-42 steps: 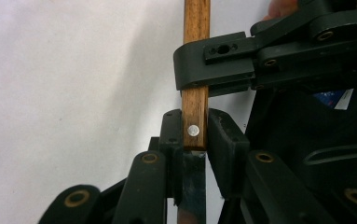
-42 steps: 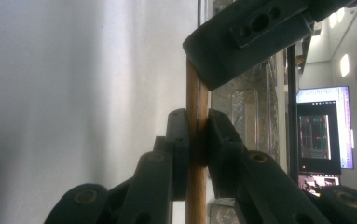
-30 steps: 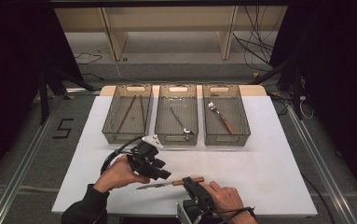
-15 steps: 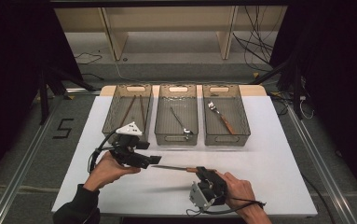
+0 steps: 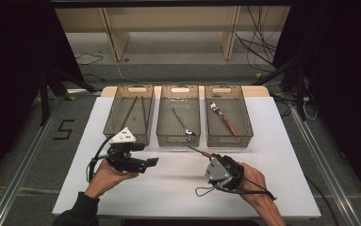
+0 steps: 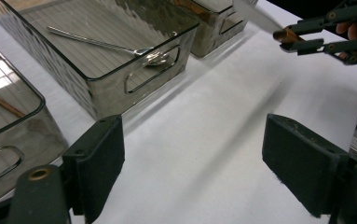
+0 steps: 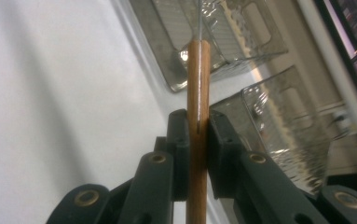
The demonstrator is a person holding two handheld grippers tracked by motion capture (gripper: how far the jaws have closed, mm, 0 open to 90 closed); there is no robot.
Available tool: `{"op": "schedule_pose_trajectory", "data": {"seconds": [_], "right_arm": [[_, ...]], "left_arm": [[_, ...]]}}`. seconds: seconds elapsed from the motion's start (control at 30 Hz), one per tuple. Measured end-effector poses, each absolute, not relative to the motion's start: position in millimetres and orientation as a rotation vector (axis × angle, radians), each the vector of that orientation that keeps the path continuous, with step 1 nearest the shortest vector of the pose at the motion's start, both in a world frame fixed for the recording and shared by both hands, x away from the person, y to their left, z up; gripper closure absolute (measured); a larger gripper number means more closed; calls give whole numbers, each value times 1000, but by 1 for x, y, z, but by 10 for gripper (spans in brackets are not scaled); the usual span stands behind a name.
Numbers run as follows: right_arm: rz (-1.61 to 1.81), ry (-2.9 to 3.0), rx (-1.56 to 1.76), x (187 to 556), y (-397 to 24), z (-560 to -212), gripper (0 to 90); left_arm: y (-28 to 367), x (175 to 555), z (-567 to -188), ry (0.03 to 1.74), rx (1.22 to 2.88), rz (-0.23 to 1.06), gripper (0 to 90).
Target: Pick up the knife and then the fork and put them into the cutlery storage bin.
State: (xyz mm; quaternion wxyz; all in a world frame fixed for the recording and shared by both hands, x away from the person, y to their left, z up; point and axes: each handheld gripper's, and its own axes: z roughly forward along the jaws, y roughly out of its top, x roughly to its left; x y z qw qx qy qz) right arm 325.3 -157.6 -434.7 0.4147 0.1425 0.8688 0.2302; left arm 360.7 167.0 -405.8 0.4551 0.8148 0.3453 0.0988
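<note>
A knife with a wooden handle (image 5: 198, 151) hangs just above the white table, its blade pointing at the front of the middle tray (image 5: 178, 139). My right gripper (image 5: 210, 157) is shut on the handle (image 7: 198, 84), the pads pressing both sides. My left gripper (image 5: 151, 162) hovers left of it, in front of the left tray (image 5: 110, 113). Its jaws have just been opening and stand wide with nothing between them (image 6: 195, 154). From there the knife (image 6: 285, 33) and the right gripper (image 6: 318, 35) show at the upper right.
Three clear trays stand in a row at the back of the white table (image 5: 168, 188). The left one holds chopsticks (image 5: 135, 110), the middle a spoon (image 5: 182, 121), the right (image 5: 229, 140) a wooden-handled fork (image 5: 223, 117).
My left gripper has opened off the knife and drawn away to the left. The right gripper has carried the knife right and up, toward the trays.
</note>
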Motion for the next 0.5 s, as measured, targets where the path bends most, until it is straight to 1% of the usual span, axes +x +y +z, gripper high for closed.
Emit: {"op": "schedule_pose_trajectory", "data": {"seconds": [0.27, 0.5], "right_arm": [[840, 2279, 699, 358, -180, -418, 810], [1039, 2290, 934, 385, -204, -401, 810]], "left_arm": [[174, 355, -422, 867, 1972, 232, 190], [179, 350, -433, 879, 1900, 240, 189]]}}
